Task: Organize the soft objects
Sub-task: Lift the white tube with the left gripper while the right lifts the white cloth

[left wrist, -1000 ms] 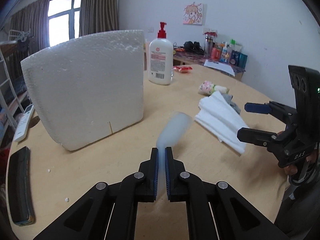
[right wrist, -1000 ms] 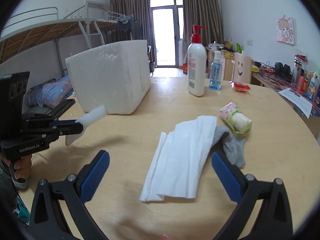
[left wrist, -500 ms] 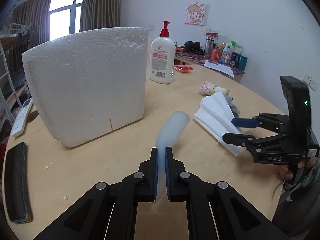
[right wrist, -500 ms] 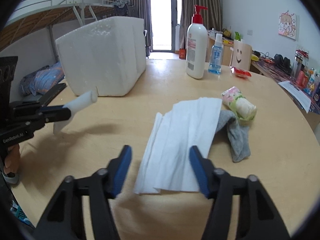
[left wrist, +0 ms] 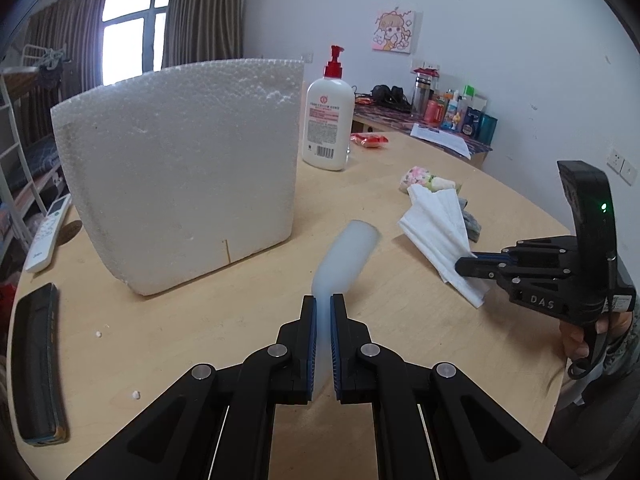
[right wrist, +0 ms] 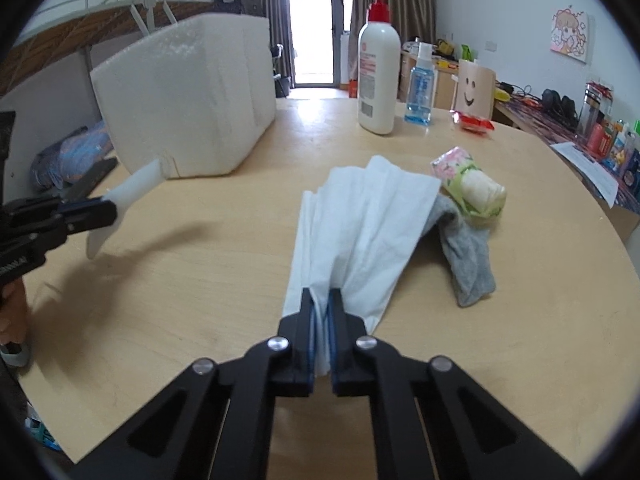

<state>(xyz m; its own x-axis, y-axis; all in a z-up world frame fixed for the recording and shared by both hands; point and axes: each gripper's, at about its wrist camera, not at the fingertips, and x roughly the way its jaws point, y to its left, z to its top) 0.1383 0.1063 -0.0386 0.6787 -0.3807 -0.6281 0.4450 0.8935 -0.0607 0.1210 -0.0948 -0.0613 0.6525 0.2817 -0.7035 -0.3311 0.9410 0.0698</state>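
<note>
My left gripper (left wrist: 323,308) is pinched tight on a translucent white soft tube-like piece (left wrist: 347,254), which sticks out past the pads toward twelve o'clock and hangs above the round pale wooden table (left wrist: 208,320) without touching it. My right gripper (right wrist: 321,305) has just been closing, and its jaws are now pressed together on the near edge of the folded white paper towel (right wrist: 360,232), gathering it into pleats; the rest of the towel fans out flat on the table toward twelve o'clock. From the left wrist view the right gripper (left wrist: 466,262) comes in from three o'clock with the towel's corner bunched between its jaws. A grey sock (right wrist: 466,256) lies at two o'clock from the right gripper, its upper end tucked under the towel's right edge. Touching the sock's far end is a small floral-printed pack of tissues (right wrist: 470,184). The large white styrofoam box (left wrist: 180,184) stands at ten o'clock in the left wrist view, well apart from the towel. Beside it, farther back, stands a white pump bottle with a red top (right wrist: 378,64), and just to its right a small clear blue bottle (right wrist: 420,92). A white remote control (left wrist: 48,232) and a flat black case (left wrist: 36,364) lie at the table's left edge.
</note>
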